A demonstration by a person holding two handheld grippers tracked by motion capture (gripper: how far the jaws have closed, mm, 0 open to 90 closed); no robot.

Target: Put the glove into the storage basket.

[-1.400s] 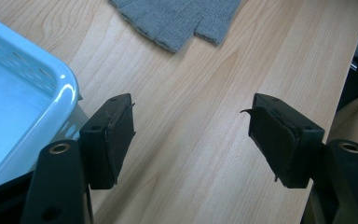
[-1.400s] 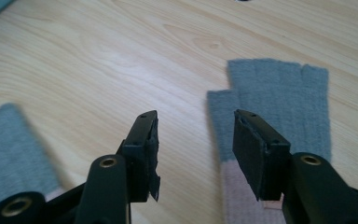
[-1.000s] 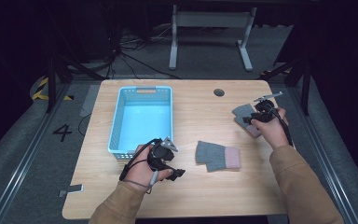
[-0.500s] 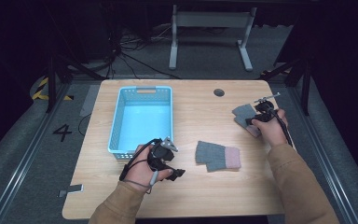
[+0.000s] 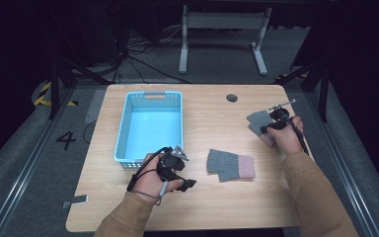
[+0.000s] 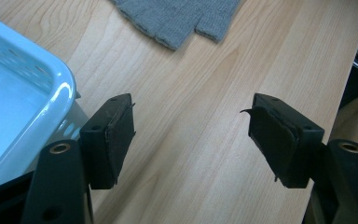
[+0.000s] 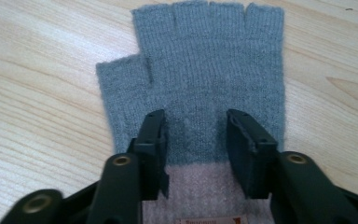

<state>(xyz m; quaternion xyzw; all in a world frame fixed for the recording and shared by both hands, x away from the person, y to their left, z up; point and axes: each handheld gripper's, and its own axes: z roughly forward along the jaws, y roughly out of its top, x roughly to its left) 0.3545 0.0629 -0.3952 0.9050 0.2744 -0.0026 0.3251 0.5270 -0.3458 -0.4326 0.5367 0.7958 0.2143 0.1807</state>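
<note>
Since the earlier frame my hands have hardly shifted, but the right gripper [image 7: 196, 154] has just been closing its jaws over the far glove [image 7: 200, 79]. Its pads press down on the knit with a strip of grey wool between them, not yet pinched tight, so I count it open. From above, my hand hides most of that glove [image 5: 258, 121], at about 3 o'clock on the table [image 5: 202, 217]; only its grey end pokes out. The pink cuff is cut off at the bottom of the right gripper view.

The left gripper [image 6: 191, 135] hangs wide open over bare wood at 7 o'clock, holding nothing. The second glove [image 5: 230, 165] lies flat near 5 o'clock, well apart from both grippers. The blue basket [image 5: 122, 133] at 10 o'clock looks empty, with its near corner partly hidden by my left gripper [image 5: 175, 170].
</note>
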